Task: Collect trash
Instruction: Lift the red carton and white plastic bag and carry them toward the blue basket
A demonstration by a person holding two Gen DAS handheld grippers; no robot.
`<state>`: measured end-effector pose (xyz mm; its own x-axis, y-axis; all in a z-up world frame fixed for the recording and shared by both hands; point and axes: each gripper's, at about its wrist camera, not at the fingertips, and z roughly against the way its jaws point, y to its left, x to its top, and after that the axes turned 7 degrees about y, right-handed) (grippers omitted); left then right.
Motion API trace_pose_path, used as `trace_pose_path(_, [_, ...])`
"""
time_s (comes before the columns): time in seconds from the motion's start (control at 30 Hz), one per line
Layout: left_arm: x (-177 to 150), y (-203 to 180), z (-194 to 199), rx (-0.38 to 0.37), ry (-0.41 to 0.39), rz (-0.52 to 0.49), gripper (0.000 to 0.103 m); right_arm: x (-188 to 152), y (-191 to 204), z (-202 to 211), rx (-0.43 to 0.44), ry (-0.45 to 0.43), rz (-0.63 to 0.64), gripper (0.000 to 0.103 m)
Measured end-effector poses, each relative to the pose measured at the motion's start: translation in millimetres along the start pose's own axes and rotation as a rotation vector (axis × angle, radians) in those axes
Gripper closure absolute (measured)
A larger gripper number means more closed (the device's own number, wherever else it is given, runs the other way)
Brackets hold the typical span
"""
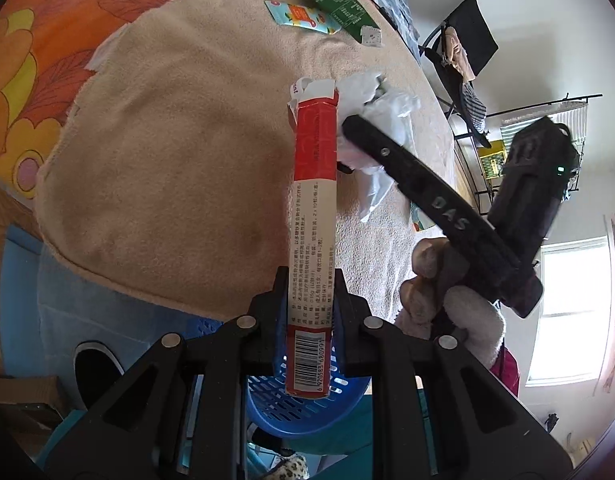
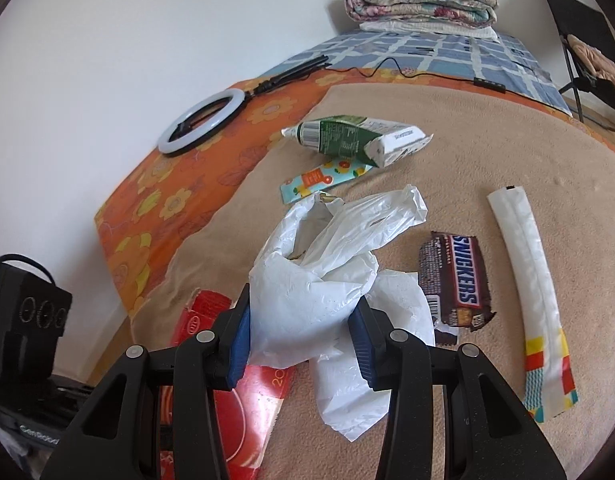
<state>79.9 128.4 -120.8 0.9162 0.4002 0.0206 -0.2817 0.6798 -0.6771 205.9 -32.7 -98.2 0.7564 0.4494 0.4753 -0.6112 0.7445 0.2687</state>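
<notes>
My left gripper (image 1: 307, 312) is shut on a flat red and white carton (image 1: 313, 200), holding it by its barcode end above a blue slotted basket (image 1: 303, 408). My right gripper (image 2: 303, 332) has its jaws around a crumpled white plastic bag (image 2: 315, 276) on the tan blanket (image 2: 487, 140); the pads touch the bag's sides. The red carton (image 2: 235, 408) shows below it. The right gripper's finger (image 1: 411, 172) shows in the left wrist view over the bag (image 1: 383, 120). A Snickers wrapper (image 2: 459, 280), a long white wrapper (image 2: 531, 280), a green carton (image 2: 347, 138) and a teal pouch (image 2: 323, 180) lie on the blanket.
An orange flowered sheet (image 2: 155, 208) lies under the blanket. A ring light (image 2: 203, 120) and cable lie at the back. Folded quilts (image 2: 419, 0) sit on a blue checked cover. A black chair (image 1: 463, 48) and rack (image 1: 527, 140) stand beside the bed.
</notes>
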Motion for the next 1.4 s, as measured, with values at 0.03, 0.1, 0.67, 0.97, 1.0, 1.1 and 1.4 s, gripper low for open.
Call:
trace_pose_path(0.03, [-1, 1, 5, 0.010, -0.017, -0.006, 0.086, -1, 0, -7, -0.016, 0.014, 0.004, 0.061])
trace_pose_path(0.1, [-2, 5, 16, 0.017, -0.047, -0.009, 0.086, -4, 0, -17, -0.041, 0.037, 0.009, 0.061])
trace_pose_path(0.67, [-18, 12, 64, 0.033, -0.177, -0.018, 0.086, -6, 3, 20, 0.025, -0.077, 0.008, 0.061])
trace_pose_path(0.97, [-41, -25, 56, 0.043, -0.167, -0.132, 0.086, -27, -1, 72, 0.046, -0.123, -0.047, 0.061])
trace_pose_path(1.0, [-45, -29, 54, 0.048, -0.163, -0.146, 0.086, -31, -2, 76, 0.044, -0.119, -0.048, 0.061])
trace_pose_path(1.1, [-55, -41, 45, 0.064, -0.146, -0.190, 0.086, -47, -1, 88, 0.038, -0.110, -0.046, 0.061])
trace_pose_path(1.4, [-92, -75, 9, 0.102, -0.083, -0.322, 0.086, -100, -6, 123, 0.015, -0.095, -0.057, 0.061])
